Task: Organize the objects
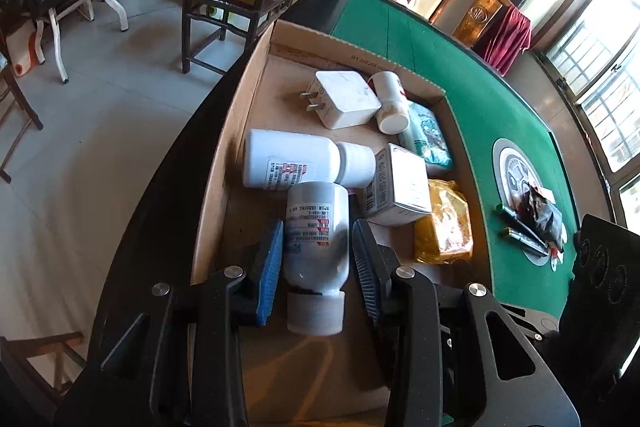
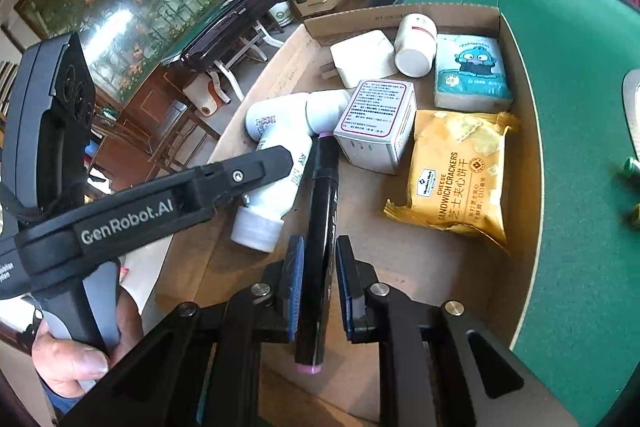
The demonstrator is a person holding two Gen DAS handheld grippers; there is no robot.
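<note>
Right hand's gripper [image 2: 318, 283] has a black marker [image 2: 320, 227] pinched between its blue-padded fingers [image 2: 295, 291], pink cap end nearest us, the barrel pointing into the cardboard box [image 2: 516, 259] on the green surface [image 2: 580, 107]. The left gripper [image 1: 316, 263] straddles a white bottle [image 1: 316, 239] lying in the box, cap toward us, fingers [image 1: 268, 267] just beside its sides; I can't tell if they're actually squeezing. Beyond it, a second white bottle [image 1: 296, 159] lies crosswise, then a small white carton [image 2: 376, 127] and the yellow cracker packet [image 2: 456, 175]. Farthest in: a white charger plug [image 1: 344, 99], a small white jar [image 2: 416, 45] and a tissue pack [image 2: 468, 71].
</note>
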